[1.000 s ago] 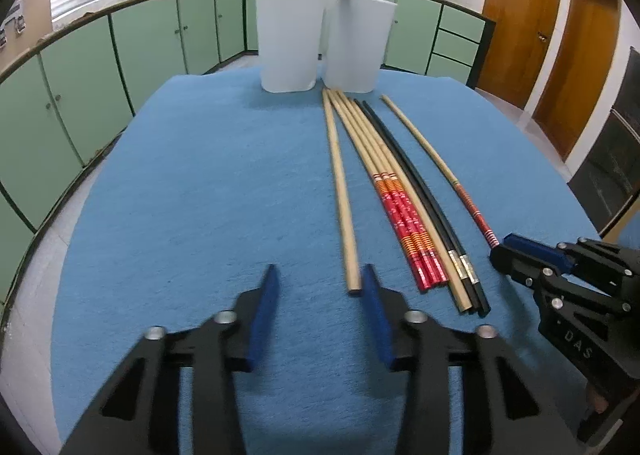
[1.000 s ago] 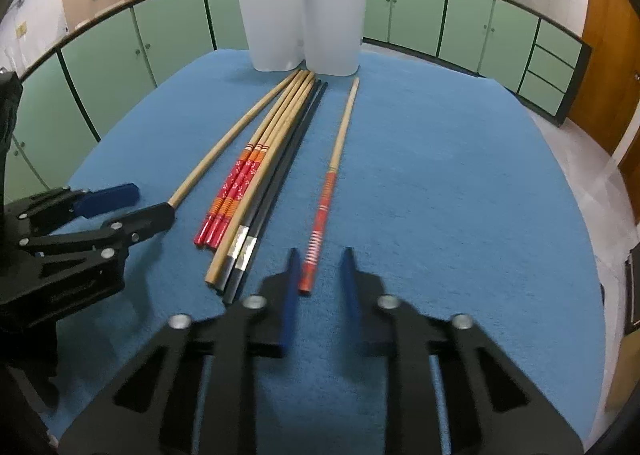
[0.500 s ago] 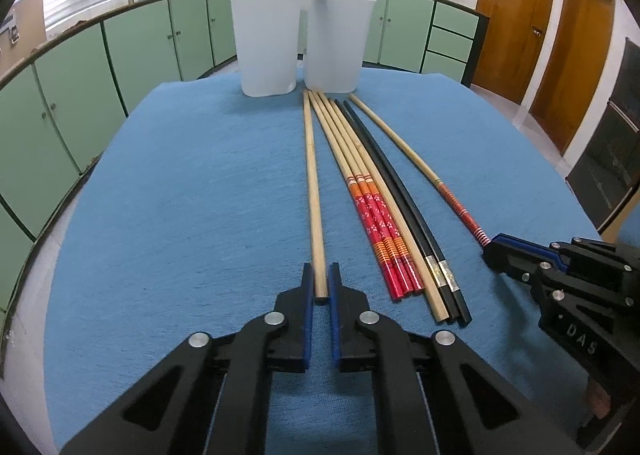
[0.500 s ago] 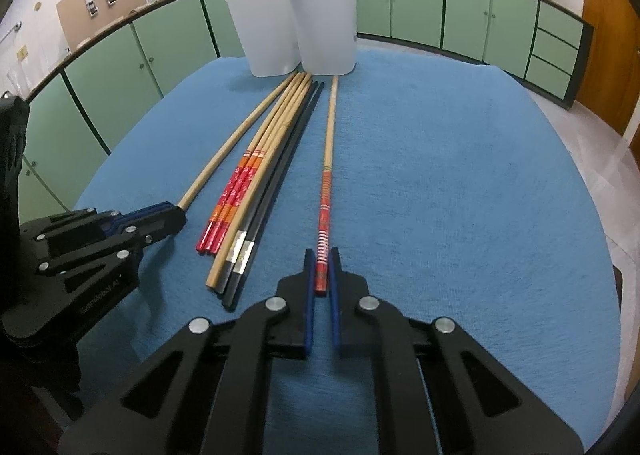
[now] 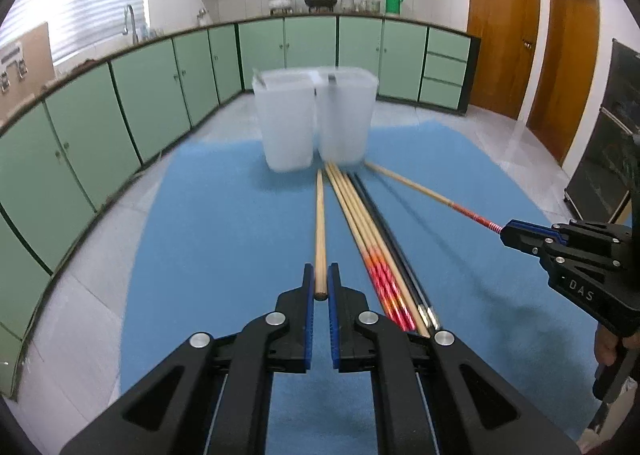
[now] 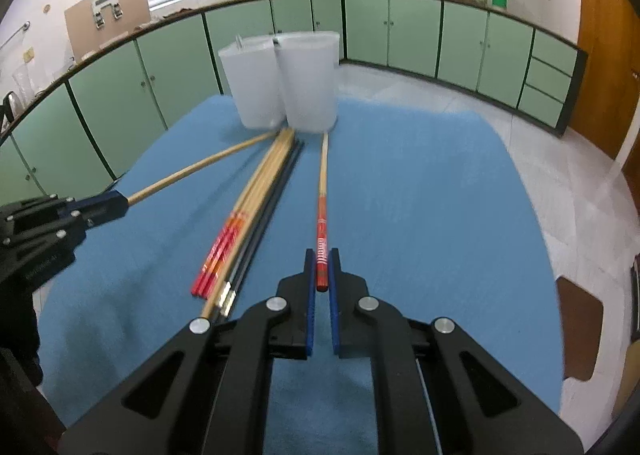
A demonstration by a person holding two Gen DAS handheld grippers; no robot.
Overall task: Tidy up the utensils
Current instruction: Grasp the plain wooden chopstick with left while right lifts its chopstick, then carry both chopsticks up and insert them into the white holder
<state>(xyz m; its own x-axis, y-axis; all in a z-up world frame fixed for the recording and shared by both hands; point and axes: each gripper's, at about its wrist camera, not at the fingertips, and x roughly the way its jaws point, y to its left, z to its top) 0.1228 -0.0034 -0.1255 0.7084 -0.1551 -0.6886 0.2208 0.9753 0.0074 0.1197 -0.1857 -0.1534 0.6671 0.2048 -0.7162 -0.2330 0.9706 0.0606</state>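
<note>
Left gripper (image 5: 321, 282) clamped on plain wooden chopstick (image 5: 319, 227), right gripper (image 6: 322, 269) clamped on red-ended chopstick (image 6: 322, 211), each stick running straight ahead from its jaws toward two white containers (image 6: 280, 83), remaining chopsticks (image 6: 256, 211) between.

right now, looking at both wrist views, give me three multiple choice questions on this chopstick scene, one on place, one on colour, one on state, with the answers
1. Where do the two white containers stand?
A. at the far end of the blue mat
B. beside the right gripper
C. on the floor

2. What colour is the gripped end of the chopstick in the right gripper?
A. black
B. red
C. green

3. How is the left gripper?
A. wide open
B. out of view
C. shut on a plain wooden chopstick

Answers:
1 A, they sit past the chopsticks' far tips.
2 B, the red-banded chopstick shows red between the pads.
3 C, both pads press its near end.
</note>
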